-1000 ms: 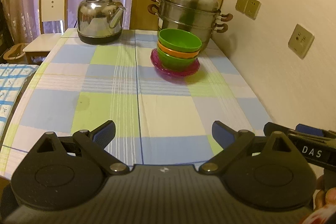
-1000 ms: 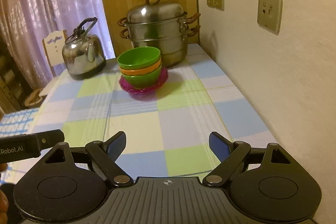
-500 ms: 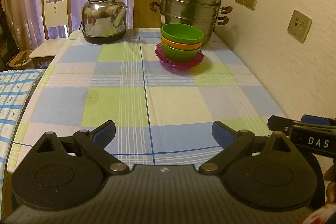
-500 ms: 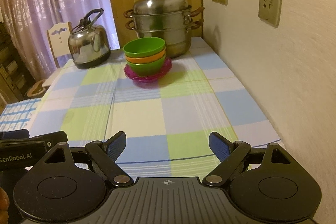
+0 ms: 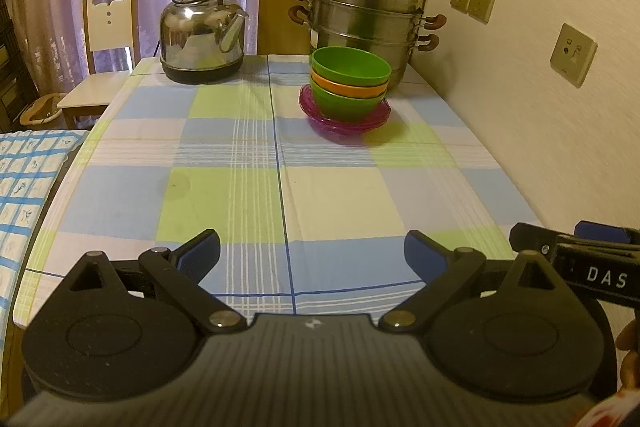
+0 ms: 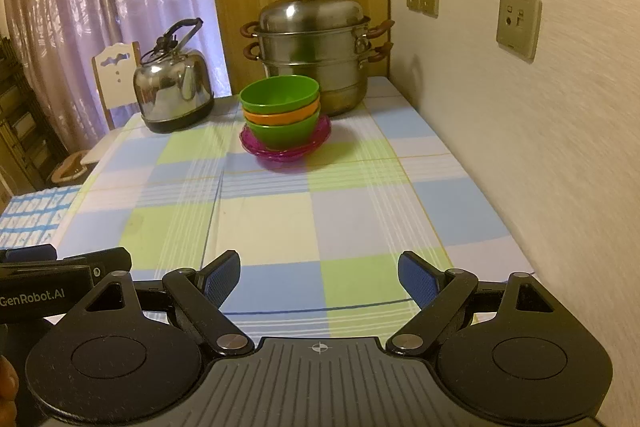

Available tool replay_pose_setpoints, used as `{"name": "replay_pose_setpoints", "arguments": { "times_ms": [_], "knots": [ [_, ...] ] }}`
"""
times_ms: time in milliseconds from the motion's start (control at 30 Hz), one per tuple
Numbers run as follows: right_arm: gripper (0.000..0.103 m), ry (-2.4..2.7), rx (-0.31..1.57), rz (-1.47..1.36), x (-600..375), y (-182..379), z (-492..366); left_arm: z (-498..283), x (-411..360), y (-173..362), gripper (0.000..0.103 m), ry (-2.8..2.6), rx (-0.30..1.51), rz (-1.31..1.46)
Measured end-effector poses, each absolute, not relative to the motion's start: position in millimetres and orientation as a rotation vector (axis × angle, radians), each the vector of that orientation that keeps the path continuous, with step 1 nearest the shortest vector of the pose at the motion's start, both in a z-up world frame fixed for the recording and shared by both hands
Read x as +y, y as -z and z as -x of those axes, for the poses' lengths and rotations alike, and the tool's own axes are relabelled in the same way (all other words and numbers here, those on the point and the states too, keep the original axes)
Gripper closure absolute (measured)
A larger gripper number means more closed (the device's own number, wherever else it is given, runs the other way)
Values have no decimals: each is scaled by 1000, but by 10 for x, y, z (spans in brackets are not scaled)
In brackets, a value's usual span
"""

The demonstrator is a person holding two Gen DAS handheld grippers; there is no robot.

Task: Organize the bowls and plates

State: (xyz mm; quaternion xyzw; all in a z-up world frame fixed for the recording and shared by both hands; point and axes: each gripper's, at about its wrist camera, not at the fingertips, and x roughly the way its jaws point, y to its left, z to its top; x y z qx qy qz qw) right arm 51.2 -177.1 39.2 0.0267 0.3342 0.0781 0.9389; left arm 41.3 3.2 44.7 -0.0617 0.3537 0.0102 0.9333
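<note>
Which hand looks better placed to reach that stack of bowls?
Probably the right gripper: open, empty, with the bowl stack almost dead ahead. From the left gripper, also open, the stack sits off to the right.

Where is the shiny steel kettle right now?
In both views the shiny steel kettle stands at the table's far end, left of the stacked steel steamer pot.

2 wrist views, near table (image 5: 328, 195) end — sharing bowl stack (image 5: 349, 83).
</note>
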Motion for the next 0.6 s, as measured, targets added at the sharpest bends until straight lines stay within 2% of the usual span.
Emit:
{"name": "replay_pose_setpoints", "arguments": {
  "times_ms": [600],
  "knots": [
    [17, -149, 684, -61, -1811, -355, -515, -424, -7, -405, 5, -15, 732, 125]
  ]
}}
